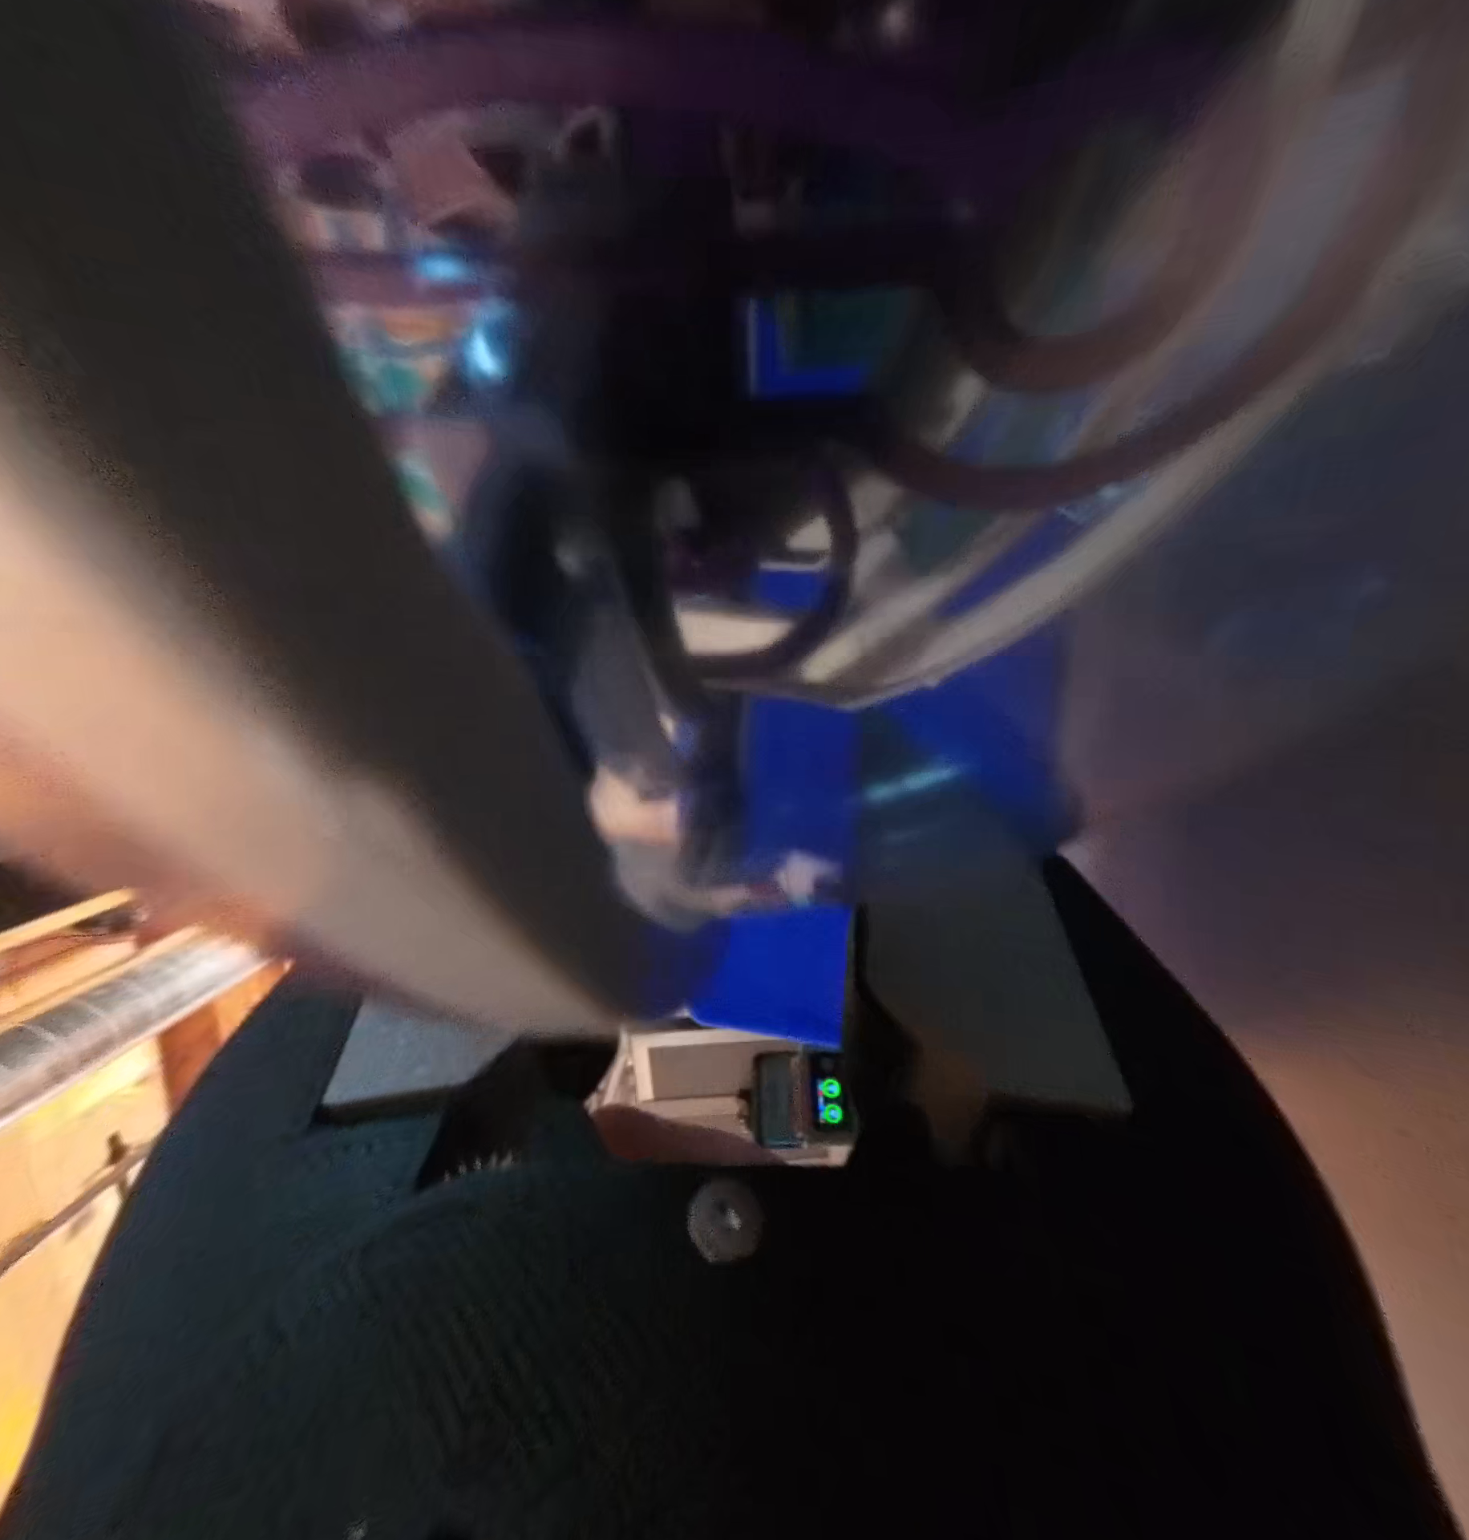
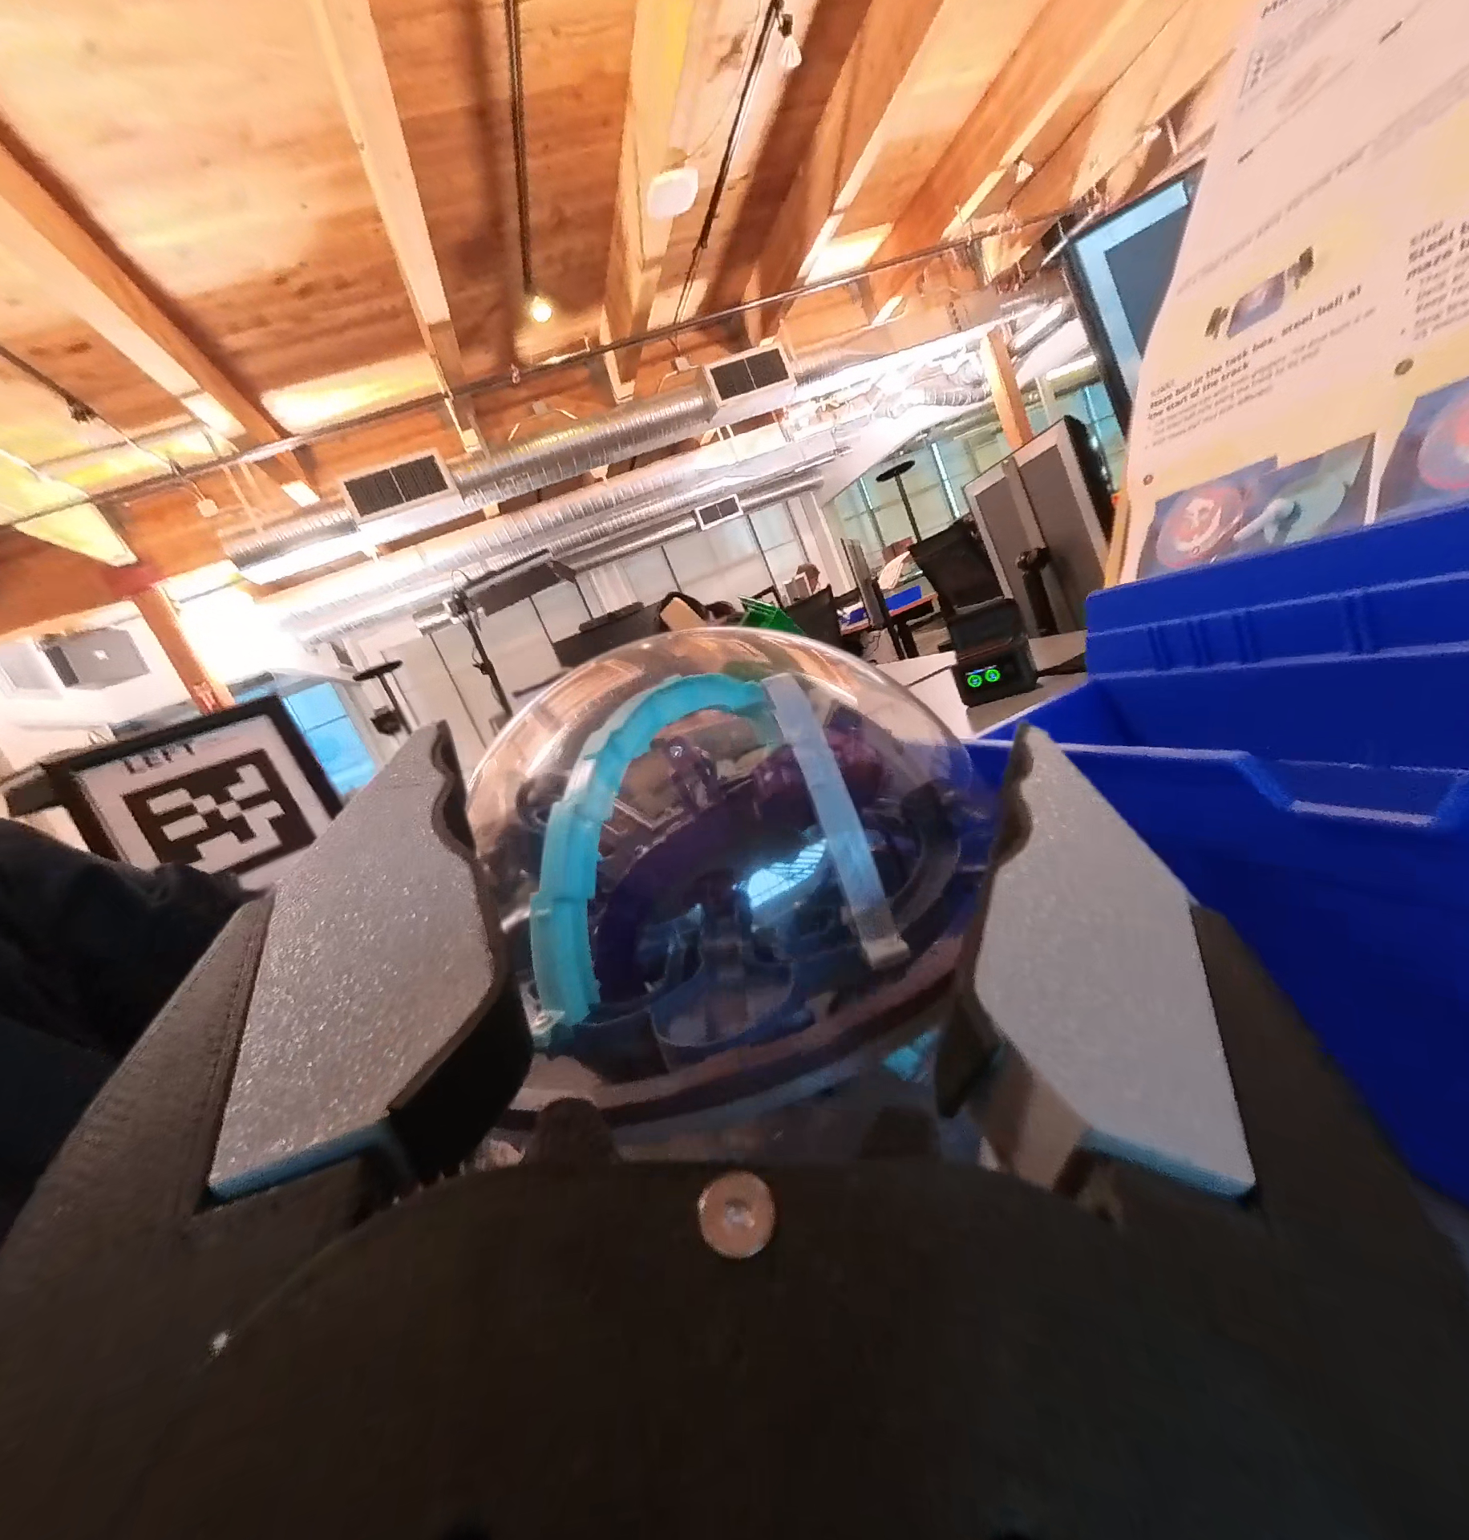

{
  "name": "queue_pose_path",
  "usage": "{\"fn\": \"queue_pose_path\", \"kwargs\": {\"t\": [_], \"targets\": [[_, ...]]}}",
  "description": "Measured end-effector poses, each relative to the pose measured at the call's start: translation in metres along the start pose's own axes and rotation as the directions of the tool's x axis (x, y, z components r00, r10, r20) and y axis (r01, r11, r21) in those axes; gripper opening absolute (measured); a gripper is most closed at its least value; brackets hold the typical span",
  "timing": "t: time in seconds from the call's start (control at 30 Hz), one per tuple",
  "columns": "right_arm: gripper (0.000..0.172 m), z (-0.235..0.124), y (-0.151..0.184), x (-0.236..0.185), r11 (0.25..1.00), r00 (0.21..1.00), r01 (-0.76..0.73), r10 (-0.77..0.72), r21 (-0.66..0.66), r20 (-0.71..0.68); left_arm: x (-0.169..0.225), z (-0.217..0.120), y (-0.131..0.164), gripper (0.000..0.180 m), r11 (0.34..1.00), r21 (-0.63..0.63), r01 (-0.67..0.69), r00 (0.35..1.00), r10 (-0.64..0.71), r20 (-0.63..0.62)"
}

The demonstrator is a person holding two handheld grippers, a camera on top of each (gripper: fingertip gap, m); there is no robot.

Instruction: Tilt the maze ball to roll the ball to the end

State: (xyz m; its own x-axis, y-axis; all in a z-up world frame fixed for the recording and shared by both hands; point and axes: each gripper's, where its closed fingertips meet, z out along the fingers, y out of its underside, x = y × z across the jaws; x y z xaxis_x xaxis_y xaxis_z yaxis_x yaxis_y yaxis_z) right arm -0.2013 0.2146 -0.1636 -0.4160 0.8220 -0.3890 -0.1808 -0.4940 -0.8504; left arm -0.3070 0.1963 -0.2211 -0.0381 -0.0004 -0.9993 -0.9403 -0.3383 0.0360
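Note:
In the right wrist view my right gripper (image 2: 735,800) is shut on the maze ball (image 2: 714,833), a clear sphere with a teal track and purple and blue parts inside. Both dark pads press on its sides. I cannot pick out the small ball inside. My left gripper (image 2: 206,800) shows at the left as a black-and-white marker plate beside the sphere. The left wrist view is badly blurred. A clear curved shell, likely the maze ball (image 1: 1089,500), fills its upper right. The right finger (image 1: 1006,958) shows, while a blurred dark shape (image 1: 298,583) hides the other.
A blue plastic bin (image 2: 1298,750) stands close on the right, with a printed instruction sheet (image 2: 1339,292) behind it. A small black device with green lights (image 2: 994,677) sits on the grey table beyond. A dark sleeve (image 2: 48,958) is at the left.

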Motion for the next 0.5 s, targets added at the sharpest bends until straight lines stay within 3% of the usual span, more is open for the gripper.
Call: {"fn": "queue_pose_path", "kwargs": {"t": [0.03, 0.17, 0.27, 0.37, 0.43, 0.5], "targets": [[0.126, -0.001, 0.001, 0.000, 1.000, 1.000, 0.022, -0.023, -0.009, -0.008, 0.001, -0.002, 0.003, 0.066, 1.000, 0.005, 0.019, 1.000, -0.019, -0.007], [0.122, -0.003, 0.004, -0.005, 0.996, 0.997, 0.081, -0.081, -0.049, 0.002, 0.021, -0.012, 0.019, 0.074, 0.984, 0.030, 0.174, 0.969, -0.166, -0.182], [0.114, -0.009, 0.000, -0.009, 0.995, 0.996, 0.081, -0.079, -0.050, 0.040, 0.036, -0.031, 0.027, 0.082, 0.930, 0.057, 0.363, 0.870, -0.316, -0.380], [0.115, -0.021, 0.003, -0.011, 0.987, 0.993, 0.108, -0.101, -0.117, 0.064, 0.041, -0.055, 0.020, 0.081, 0.776, 0.023, 0.630, 0.634, -0.497, -0.592], [0.114, -0.033, 0.009, -0.013, 0.974, 0.992, 0.112, -0.099, -0.195, 0.075, 0.033, -0.073, 0.008, 0.082, 0.585, -0.049, 0.810, 0.376, -0.581, -0.722], [0.113, -0.041, 0.018, -0.015, 0.956, 0.994, 0.095, -0.079, -0.278, 0.070, 0.017, -0.088, -0.005, 0.086, 0.361, -0.157, 0.919, 0.090, -0.581, -0.809]]}}
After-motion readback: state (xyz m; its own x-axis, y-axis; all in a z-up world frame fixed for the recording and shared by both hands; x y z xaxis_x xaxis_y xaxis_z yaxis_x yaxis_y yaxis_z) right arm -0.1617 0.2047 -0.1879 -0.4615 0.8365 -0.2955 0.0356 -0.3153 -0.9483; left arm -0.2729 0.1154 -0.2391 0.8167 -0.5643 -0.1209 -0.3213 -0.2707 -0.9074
